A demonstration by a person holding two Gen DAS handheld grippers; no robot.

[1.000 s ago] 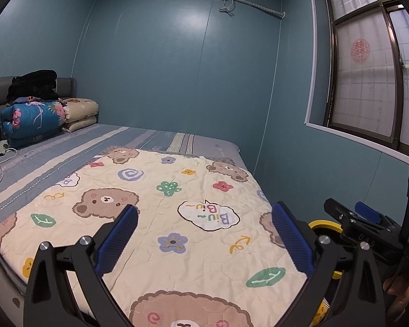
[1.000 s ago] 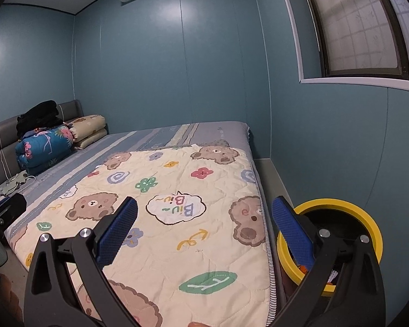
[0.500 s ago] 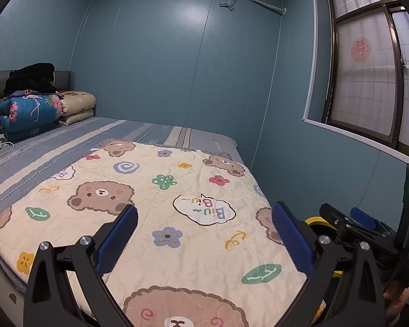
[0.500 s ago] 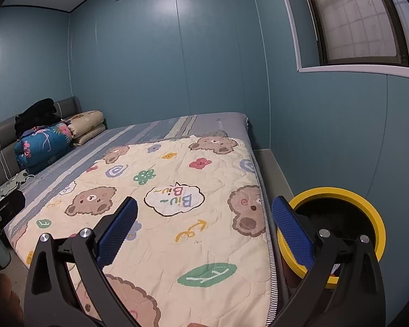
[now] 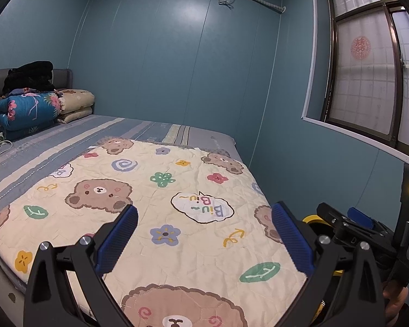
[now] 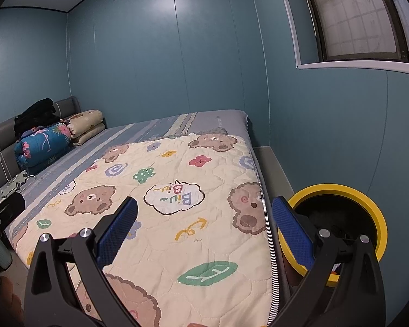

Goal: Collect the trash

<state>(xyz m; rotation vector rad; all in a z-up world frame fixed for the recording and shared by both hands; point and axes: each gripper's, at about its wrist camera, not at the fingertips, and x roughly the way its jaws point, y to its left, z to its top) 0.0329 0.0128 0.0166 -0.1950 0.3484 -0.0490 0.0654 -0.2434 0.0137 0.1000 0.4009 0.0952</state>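
The bin (image 6: 368,199), yellow-rimmed, stands on the floor between the bed (image 6: 220,117) and the wall, at 4 o'clock in the right wrist view; no loose trash shows on the quilt (image 6: 177,218) or anywhere else in either view. The right gripper (image 6: 204,229) hangs over the quilt's near edge with its 2 fingers spread and empty, and the left gripper (image 5: 204,234) is likewise spread and empty. The risk, as I judge it, is closing on a quilt fold instead of trash, since nothing marks a target. Only the right view shows the bin's dark inside, with something orange low at its rim; the left view shows just a rim sliver behind the other gripper, plus the window (image 5: 368,81).
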